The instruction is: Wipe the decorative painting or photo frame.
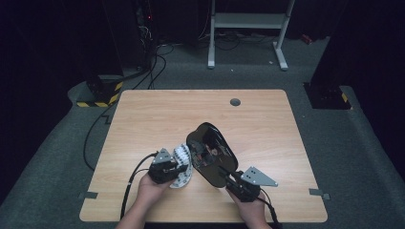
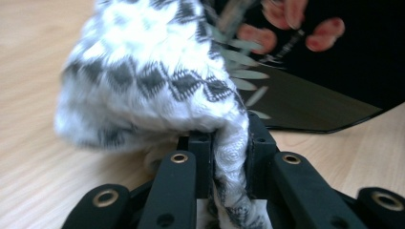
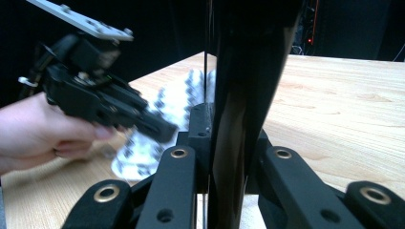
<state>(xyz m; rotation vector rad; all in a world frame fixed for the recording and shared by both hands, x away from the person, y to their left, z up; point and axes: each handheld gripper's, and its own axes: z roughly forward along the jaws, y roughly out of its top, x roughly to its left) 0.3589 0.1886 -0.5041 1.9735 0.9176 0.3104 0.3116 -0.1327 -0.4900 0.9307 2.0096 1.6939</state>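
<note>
White-and-grey patterned cloth (image 2: 153,81) sits clamped in the left gripper (image 1: 173,168) on the wooden table (image 1: 143,114); the right gripper (image 1: 232,182) clenches the black tray (image 1: 215,157) edge, tilted up beside it.

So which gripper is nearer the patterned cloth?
Left. The left gripper is clamped on the black-and-white patterned cloth; the right gripper grips the black plate beside it.
</note>
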